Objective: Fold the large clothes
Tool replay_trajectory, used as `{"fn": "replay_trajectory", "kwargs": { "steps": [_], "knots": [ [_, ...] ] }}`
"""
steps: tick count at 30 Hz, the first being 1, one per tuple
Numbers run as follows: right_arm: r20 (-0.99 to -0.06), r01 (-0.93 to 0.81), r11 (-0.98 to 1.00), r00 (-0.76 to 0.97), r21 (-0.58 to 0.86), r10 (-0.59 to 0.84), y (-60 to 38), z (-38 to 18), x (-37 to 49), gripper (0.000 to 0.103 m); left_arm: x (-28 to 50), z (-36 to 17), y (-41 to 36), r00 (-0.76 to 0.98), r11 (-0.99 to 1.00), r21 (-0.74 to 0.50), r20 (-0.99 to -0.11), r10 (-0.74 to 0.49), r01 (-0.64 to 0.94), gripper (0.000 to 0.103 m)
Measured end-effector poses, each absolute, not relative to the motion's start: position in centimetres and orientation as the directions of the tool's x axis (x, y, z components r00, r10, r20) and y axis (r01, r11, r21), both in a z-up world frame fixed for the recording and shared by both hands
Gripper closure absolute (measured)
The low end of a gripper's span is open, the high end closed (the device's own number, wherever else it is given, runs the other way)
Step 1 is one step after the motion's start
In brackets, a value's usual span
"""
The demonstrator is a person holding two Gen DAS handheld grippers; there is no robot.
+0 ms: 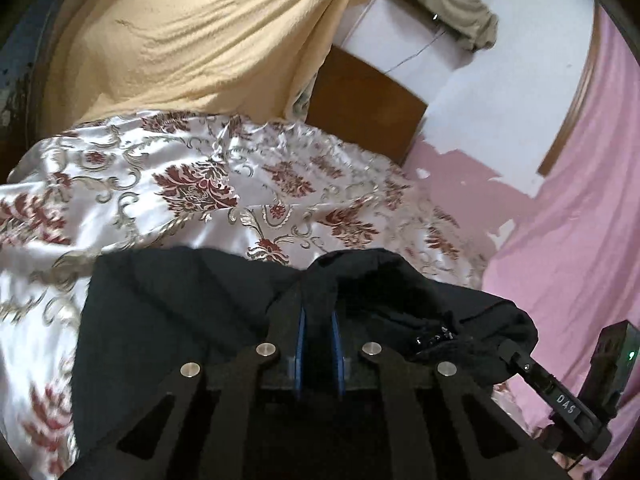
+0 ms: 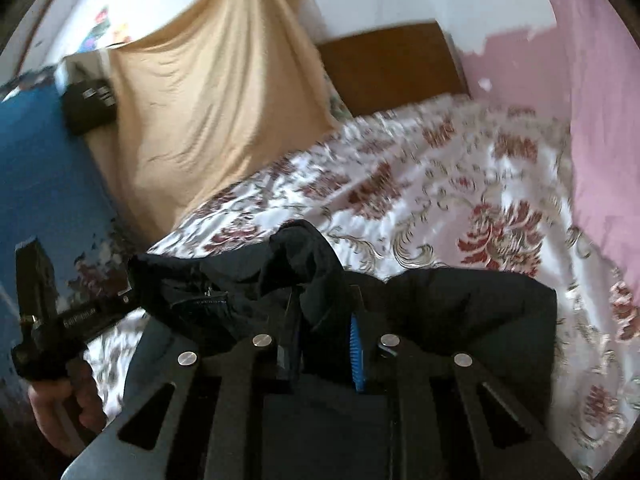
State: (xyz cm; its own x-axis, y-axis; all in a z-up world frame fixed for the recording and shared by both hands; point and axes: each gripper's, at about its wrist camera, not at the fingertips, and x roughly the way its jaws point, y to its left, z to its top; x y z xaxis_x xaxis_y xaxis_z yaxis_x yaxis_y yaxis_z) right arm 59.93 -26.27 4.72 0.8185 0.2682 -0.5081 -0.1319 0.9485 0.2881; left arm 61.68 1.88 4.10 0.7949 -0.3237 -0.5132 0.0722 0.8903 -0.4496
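Observation:
A black garment (image 1: 180, 312) hangs over a bed with a white floral bedspread (image 1: 160, 184). My left gripper (image 1: 319, 312) is shut on a bunched fold of the garment, which drapes left and right over its fingers. My right gripper (image 2: 324, 312) is shut on another bunched part of the same black garment (image 2: 460, 304), whose zip shows at the left. The right gripper also shows at the lower right edge of the left wrist view (image 1: 568, 396), and the left gripper with the hand holding it at the lower left of the right wrist view (image 2: 76, 316). The two grippers are close together.
A beige cloth (image 1: 192, 40) hangs at the bed's far side. A brown wooden headboard (image 2: 388, 64) stands against a pink and white wall (image 1: 560, 220). A blue wall (image 2: 44, 184) is on the left in the right wrist view.

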Motion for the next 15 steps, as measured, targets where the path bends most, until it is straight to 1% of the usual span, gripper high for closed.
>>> {"fn": "replay_trajectory", "kwargs": {
  "steps": [4, 6, 8, 12, 15],
  "knots": [
    [-0.457, -0.175, 0.956, 0.848, 0.236, 0.268, -25.7, 5.8, 54.6, 0.086, 56.7, 4.3, 3.2, 0.804, 0.866, -0.489, -0.474, -0.360, 0.100, 0.093],
    [-0.445, -0.192, 0.957, 0.853, 0.216, 0.272, -25.5, 5.5, 52.1, 0.087, 54.5, 3.4, 3.7, 0.808, 0.853, -0.507, -0.449, -0.382, 0.122, 0.093],
    [-0.445, -0.199, 0.954, 0.850, 0.224, 0.282, -25.7, 5.1, 50.5, 0.088, 52.9, 2.2, 4.0, 0.808, 0.849, -0.512, -0.442, -0.390, 0.130, 0.094],
    [-0.507, -0.204, 0.955, 0.812, 0.217, 0.289, -25.9, 2.3, 47.9, 0.090, 50.6, -1.0, 4.7, 0.790, 0.830, -0.544, -0.451, -0.415, 0.126, 0.095],
    [-0.565, -0.198, 0.964, 0.782, 0.175, 0.263, -25.8, 0.2, 47.1, 0.091, 50.1, -3.1, 4.2, 0.775, 0.848, -0.517, -0.487, -0.403, 0.117, 0.095]
  ]
}}
